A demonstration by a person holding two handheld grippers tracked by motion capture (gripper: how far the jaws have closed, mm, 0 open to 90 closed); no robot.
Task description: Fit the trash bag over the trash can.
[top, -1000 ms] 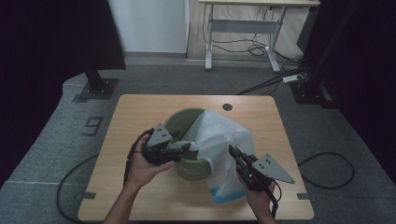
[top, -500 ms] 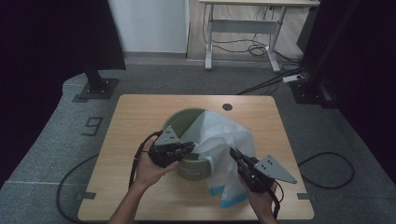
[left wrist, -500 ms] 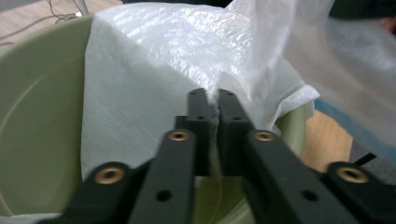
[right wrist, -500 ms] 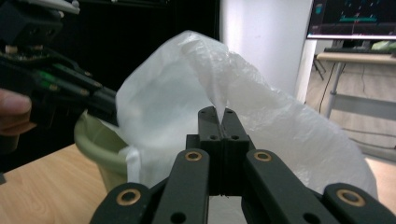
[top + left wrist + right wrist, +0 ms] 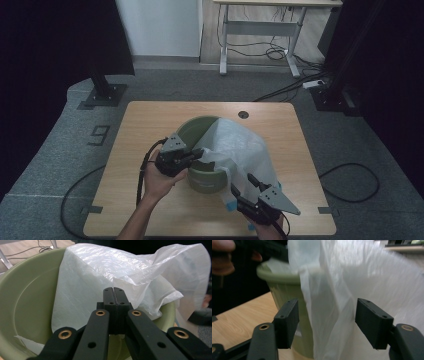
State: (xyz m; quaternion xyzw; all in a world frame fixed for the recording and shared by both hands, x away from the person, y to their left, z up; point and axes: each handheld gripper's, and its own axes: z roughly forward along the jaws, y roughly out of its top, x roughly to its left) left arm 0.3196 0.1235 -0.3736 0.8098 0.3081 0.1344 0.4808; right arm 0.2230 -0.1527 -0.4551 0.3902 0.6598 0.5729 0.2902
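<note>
A green plastic bin [image 5: 192, 131] stands mid-table, with a white plastic bag [image 5: 245, 150] draped over its right half and hanging down to the tabletop. My left gripper [image 5: 199, 153] reaches over the bin's near rim. In the left gripper view its jaws are pressed together at a folded edge of the bag [image 5: 140, 287] over the bin's inside [image 5: 30, 302]. My right gripper [image 5: 242, 184] is low at the bag's near right side and stands open. In the right gripper view the hanging bag [image 5: 362, 280] falls between its jaws, beside the bin [image 5: 284, 287].
The wooden table [image 5: 150, 120] has a small round hole [image 5: 243, 114] at the back. A blue strip of the bag [image 5: 229, 205] lies near the front edge. Cables trail off the table's left side. A desk frame [image 5: 260, 30] stands on the floor beyond.
My left gripper has shifted right along the bin's rim to the bag's edge. My right gripper has drawn back toward the near edge, lower along the hanging bag.
</note>
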